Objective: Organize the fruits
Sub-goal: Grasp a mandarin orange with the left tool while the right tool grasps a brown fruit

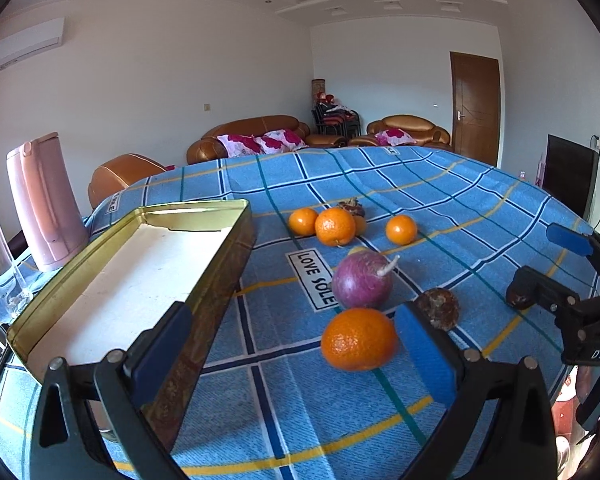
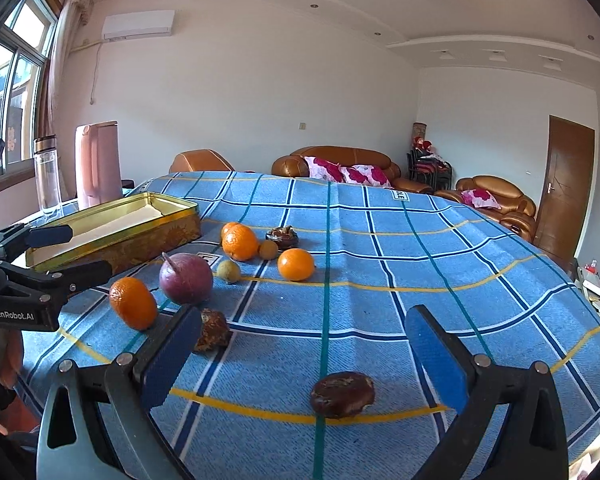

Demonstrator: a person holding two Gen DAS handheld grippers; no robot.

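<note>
Both grippers' padded fingers spread, empty; dimpled round orange (image 1: 359,339), smooth purple fruit (image 1: 362,280), rectangular gold tin (image 1: 204,280).

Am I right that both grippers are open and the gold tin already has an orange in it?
Not quite. The left gripper and right gripper are open, but the gold tin holds no orange; the left wrist view shows its pale bottom bare. The nearest orange lies on the tablecloth.

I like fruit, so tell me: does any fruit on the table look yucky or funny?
Yes. Three dark brown fruits look shrivelled and spoiled beside the bright oranges. The gold tin holds no fruit yet.
</note>
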